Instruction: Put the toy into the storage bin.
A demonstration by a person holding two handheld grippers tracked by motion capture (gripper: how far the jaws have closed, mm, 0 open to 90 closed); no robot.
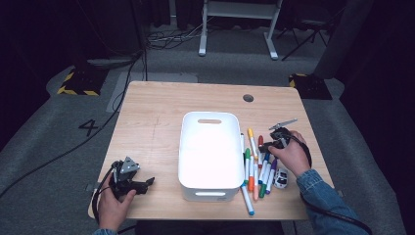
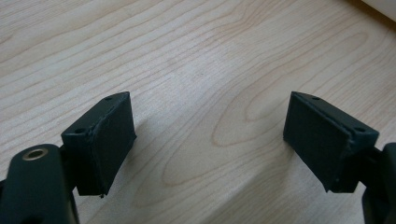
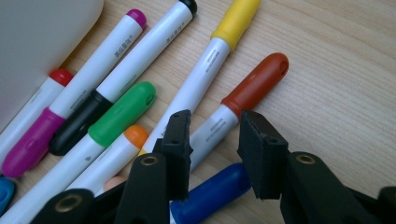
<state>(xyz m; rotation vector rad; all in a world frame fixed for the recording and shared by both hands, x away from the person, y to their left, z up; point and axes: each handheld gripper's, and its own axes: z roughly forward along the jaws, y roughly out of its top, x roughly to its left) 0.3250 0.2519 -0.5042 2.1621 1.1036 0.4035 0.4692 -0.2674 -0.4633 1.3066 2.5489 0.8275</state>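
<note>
Several coloured markers (image 1: 254, 166) lie in a loose pile on the wooden table (image 1: 156, 107), just right of a white bin (image 1: 209, 117). My right gripper (image 1: 266, 145) reaches into the far end of the pile. In the right gripper view its jaws (image 3: 212, 149) stand astride the white barrel of a brown-red-capped marker (image 3: 254, 84), which still lies flat on the wood; I see no firm squeeze on it. A yellow-capped marker (image 3: 236, 18), a green-capped one (image 3: 123, 112) and a blue one (image 3: 212, 193) lie beside it. My left gripper (image 1: 147, 182) rests open near the front left corner, over bare wood (image 2: 210, 140).
A small white toy car (image 1: 281, 177) sits by the right hand, at the near end of the markers. The bin's corner (image 3: 37, 32) lies close to the left of the marker pile. A round cable hole (image 1: 248, 98) marks the table's far side.
</note>
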